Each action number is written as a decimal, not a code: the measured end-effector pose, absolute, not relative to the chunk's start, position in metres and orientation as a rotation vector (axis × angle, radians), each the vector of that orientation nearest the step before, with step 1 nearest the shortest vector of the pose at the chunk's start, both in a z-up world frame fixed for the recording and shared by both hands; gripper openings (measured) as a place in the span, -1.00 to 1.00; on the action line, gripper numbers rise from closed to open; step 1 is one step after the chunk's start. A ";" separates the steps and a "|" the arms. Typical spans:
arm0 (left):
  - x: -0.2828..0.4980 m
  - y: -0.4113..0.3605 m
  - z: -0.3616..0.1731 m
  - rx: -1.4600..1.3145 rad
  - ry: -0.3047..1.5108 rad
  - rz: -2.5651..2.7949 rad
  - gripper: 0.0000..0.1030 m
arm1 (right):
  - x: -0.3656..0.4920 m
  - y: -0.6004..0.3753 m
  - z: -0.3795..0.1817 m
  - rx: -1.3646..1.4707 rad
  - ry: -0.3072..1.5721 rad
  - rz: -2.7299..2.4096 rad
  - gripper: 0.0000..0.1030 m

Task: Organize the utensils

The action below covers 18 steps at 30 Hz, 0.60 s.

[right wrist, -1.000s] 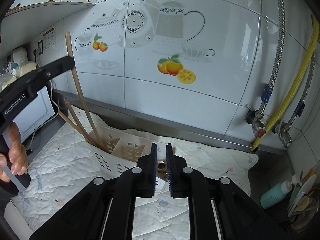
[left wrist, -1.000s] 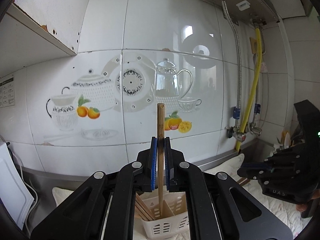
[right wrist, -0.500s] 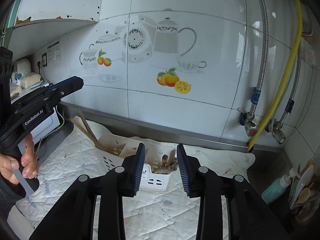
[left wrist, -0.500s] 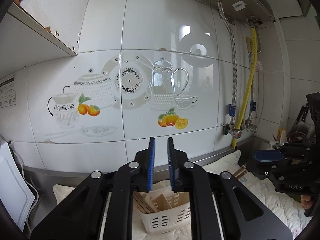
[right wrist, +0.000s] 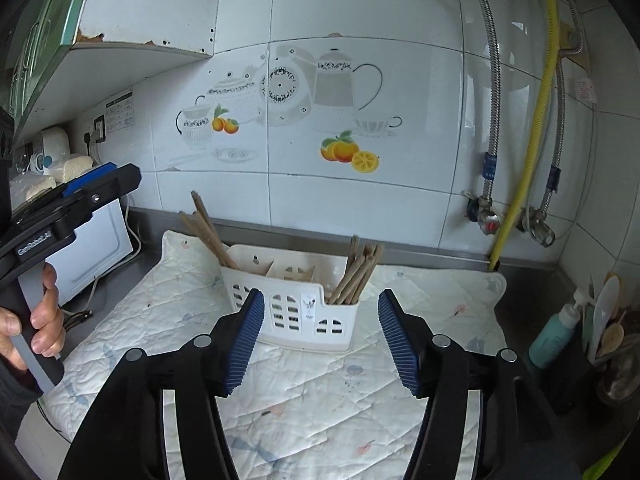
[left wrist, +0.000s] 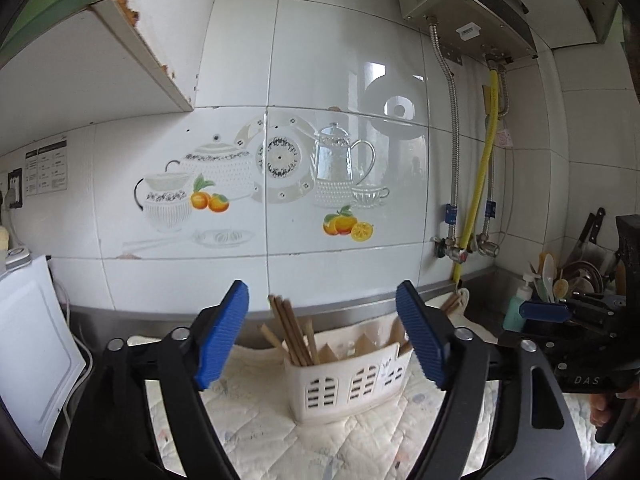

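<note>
Centrally, the white slotted caddy [right wrist: 294,304] stands on the quilted mat [right wrist: 304,396] against the tiled wall, its long axis parallel to the wall. Chopsticks in its left compartment [right wrist: 208,230] lean up and leftward; those in its right compartment [right wrist: 360,270] lean up and rightward. Left gripper [left wrist: 322,332] and right gripper [right wrist: 320,338]: jaws just opened, spread wide, nothing between them.
</note>
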<state>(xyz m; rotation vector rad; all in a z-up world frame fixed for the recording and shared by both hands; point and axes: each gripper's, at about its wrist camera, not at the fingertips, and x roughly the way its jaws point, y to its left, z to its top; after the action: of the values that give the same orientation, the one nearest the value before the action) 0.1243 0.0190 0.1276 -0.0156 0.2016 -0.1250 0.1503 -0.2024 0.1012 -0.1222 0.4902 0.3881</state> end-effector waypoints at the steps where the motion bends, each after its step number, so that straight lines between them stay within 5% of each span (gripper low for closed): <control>1: 0.120 0.020 0.123 -0.015 0.211 -0.121 0.65 | 0.146 -0.202 0.097 -0.121 0.493 0.387 0.12; 5: 0.101 0.027 0.107 -0.016 0.236 -0.097 0.92 | 0.130 -0.201 0.083 -0.102 0.505 0.378 0.31; 18: 0.056 0.042 0.051 -0.011 0.358 -0.010 0.92 | 0.088 -0.200 0.047 -0.056 0.547 0.350 0.72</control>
<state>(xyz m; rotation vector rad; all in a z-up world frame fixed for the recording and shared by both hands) 0.0562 0.0416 0.0511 -0.0112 0.3584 -0.0097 0.0876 -0.2005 0.0472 -0.0560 0.5470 0.3496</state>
